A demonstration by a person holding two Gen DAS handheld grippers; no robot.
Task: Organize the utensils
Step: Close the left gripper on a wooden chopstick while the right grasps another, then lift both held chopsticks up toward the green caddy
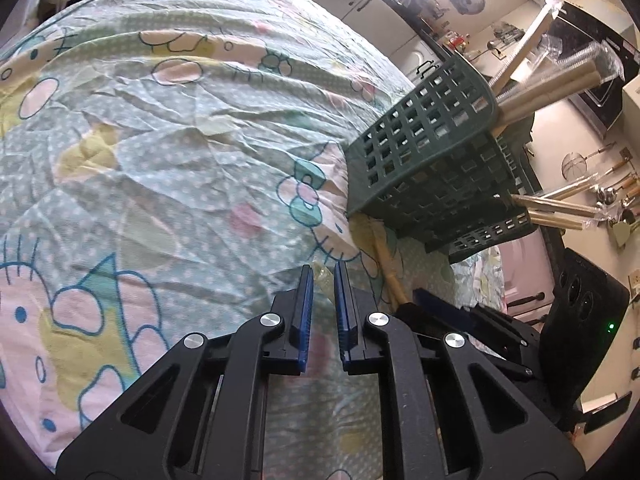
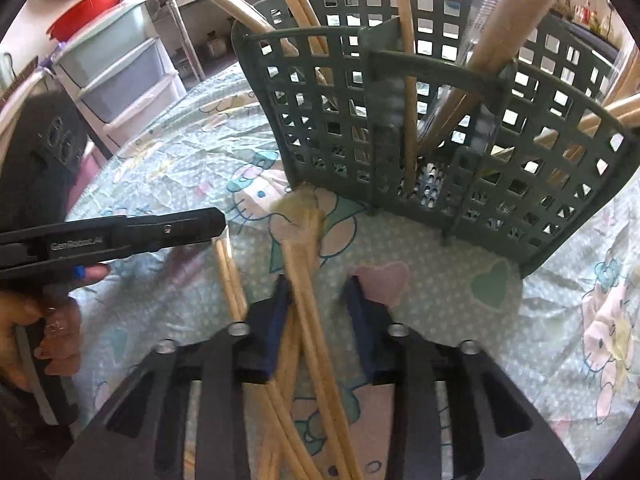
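A dark green lattice utensil basket stands on the cartoon-print tablecloth, with several wooden-handled utensils sticking out of its compartments. My right gripper is low over the cloth just in front of the basket. A bundle of thin wooden sticks lies between its fingers against the left pad, with a gap to the right pad. Two more sticks lie on the cloth to its left. My left gripper hovers there, its jaws nearly together with nothing visible between them.
A person's hand holds the left gripper. Plastic drawers with a red bowl on top stand beyond the table's far edge. A black box sits off the table's right side, and kitchen tools hang on the wall.
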